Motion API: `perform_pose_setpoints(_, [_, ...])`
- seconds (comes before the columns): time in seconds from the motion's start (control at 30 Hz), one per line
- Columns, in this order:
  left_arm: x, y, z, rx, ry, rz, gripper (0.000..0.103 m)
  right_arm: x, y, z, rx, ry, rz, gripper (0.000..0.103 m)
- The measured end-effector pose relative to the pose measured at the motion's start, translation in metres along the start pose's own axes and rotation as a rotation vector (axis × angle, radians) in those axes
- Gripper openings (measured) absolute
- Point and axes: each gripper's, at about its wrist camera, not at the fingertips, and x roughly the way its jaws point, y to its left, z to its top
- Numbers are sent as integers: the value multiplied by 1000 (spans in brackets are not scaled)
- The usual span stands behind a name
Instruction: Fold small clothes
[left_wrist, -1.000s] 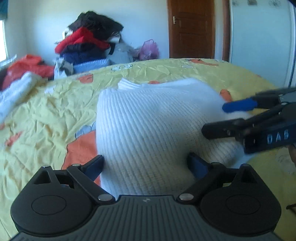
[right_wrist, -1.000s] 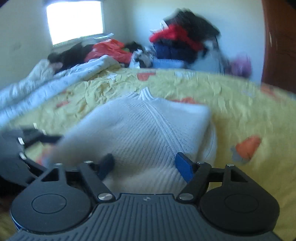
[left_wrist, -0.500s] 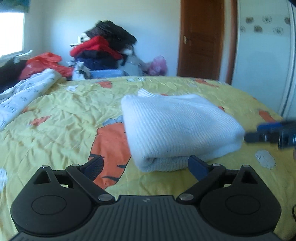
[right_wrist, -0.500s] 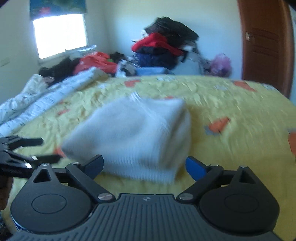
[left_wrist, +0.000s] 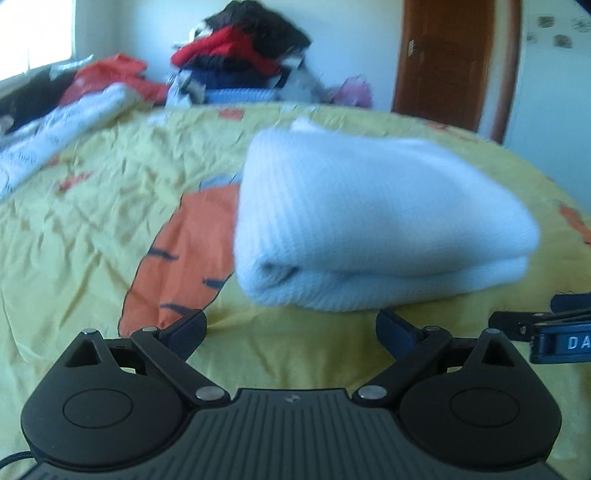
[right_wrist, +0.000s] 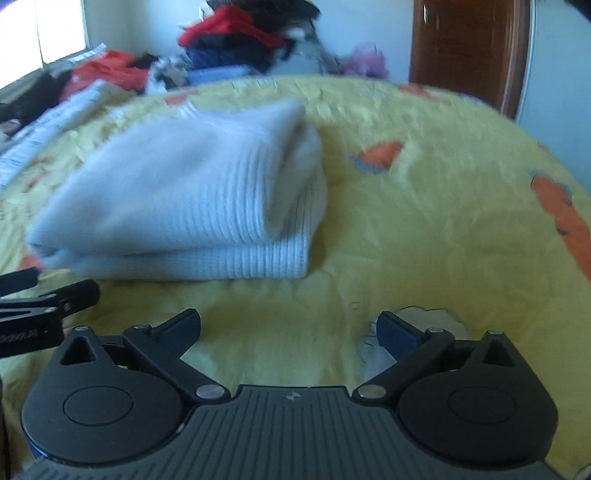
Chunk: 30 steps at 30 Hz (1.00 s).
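A white ribbed knit garment (left_wrist: 369, 221) lies folded in a thick bundle on the yellow bedsheet; it also shows in the right wrist view (right_wrist: 192, 199). My left gripper (left_wrist: 291, 328) is open and empty, just short of the bundle's near edge. My right gripper (right_wrist: 290, 326) is open and empty, over bare sheet to the right of and nearer than the bundle. The right gripper's fingers (left_wrist: 524, 325) show at the right edge of the left wrist view. The left gripper's fingers (right_wrist: 55, 295) show at the left edge of the right wrist view.
The yellow bedsheet (left_wrist: 92, 229) has orange carrot prints. A white quilt (left_wrist: 55, 129) lies along the bed's left side. A heap of red, dark and blue clothes (left_wrist: 240, 55) sits past the far edge. A brown door (left_wrist: 447, 59) stands at the back right.
Both grippers have pulled back off the folded garment toward the near side. A second ago both were right at it; now both are apart from it and empty.
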Motion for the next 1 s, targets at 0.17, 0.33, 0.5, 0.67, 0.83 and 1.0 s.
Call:
perform_pose_setpoints(0.17, [5, 2, -2, 14, -9, 6, 103, 12, 12, -12, -26, -115, -46, 103])
perform_pose_setpoints(0.33, [5, 1, -3, 22, -9, 9, 103, 12, 11, -16, -18, -139, -50, 103])
perform_pose_setpoints(0.5, [6, 1, -3, 23, -9, 10, 103, 13, 13, -15, -22, -142, -55, 103])
perform_pose_setpoints(0.67, [6, 0, -3, 23, -9, 9, 103, 12, 13, -16, -24, -144, -57, 103])
perform_pose_setpoints(0.83, [6, 0, -3, 22, -10, 9, 103, 12, 12, -16, -23, -143, -60, 103])
perform_pose_setpoints(1.0, [6, 1, -4, 23, -10, 9, 103, 12, 12, -16, -23, -143, -59, 103])
